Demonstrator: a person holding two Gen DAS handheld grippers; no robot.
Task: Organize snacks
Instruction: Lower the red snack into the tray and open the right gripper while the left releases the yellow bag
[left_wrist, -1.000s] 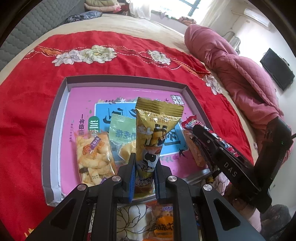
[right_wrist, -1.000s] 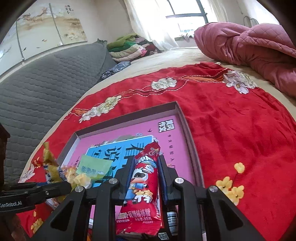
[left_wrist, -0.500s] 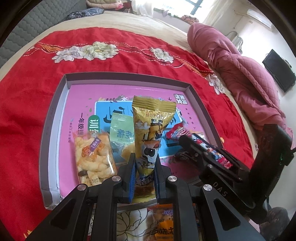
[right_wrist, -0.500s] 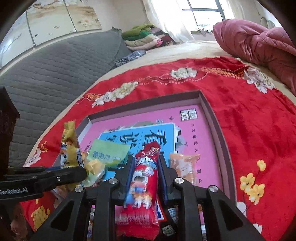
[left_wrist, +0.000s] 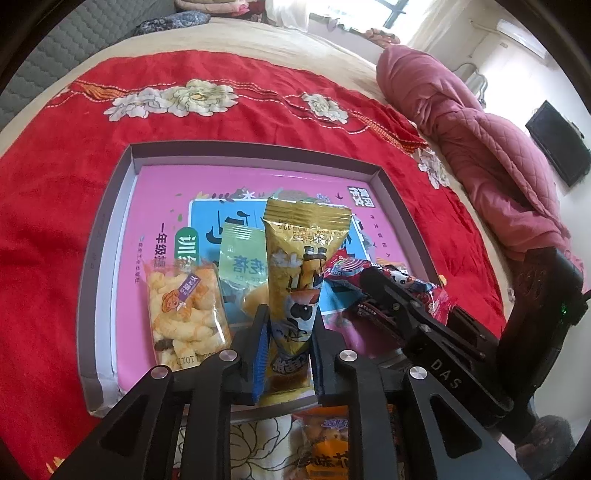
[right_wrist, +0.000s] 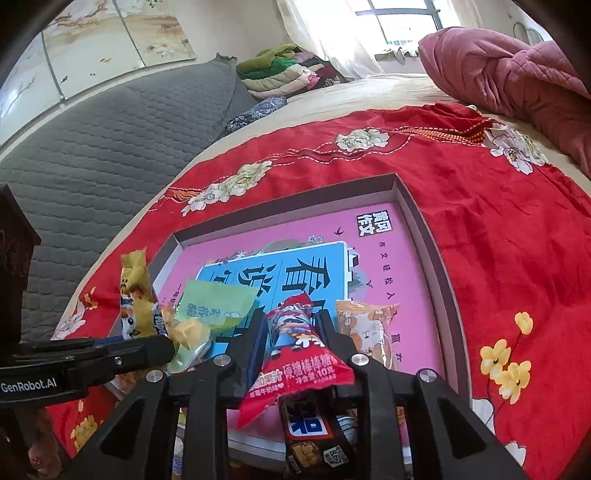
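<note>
Left tool (left_wrist: 287, 349) clenched on a yellow packet (left_wrist: 301, 266), right tool (right_wrist: 291, 341) on a red packet (right_wrist: 299, 354), both close above the tray (left_wrist: 110, 221); they could collide and disturb packets already lying there.

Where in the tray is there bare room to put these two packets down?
The far half of the tray is bare, from its far wall down to the green packet. The near edge is crowded: puffed-snack bag, green packet, orange packet. The left gripper holds the yellow packet, the right gripper the red packet.
</note>
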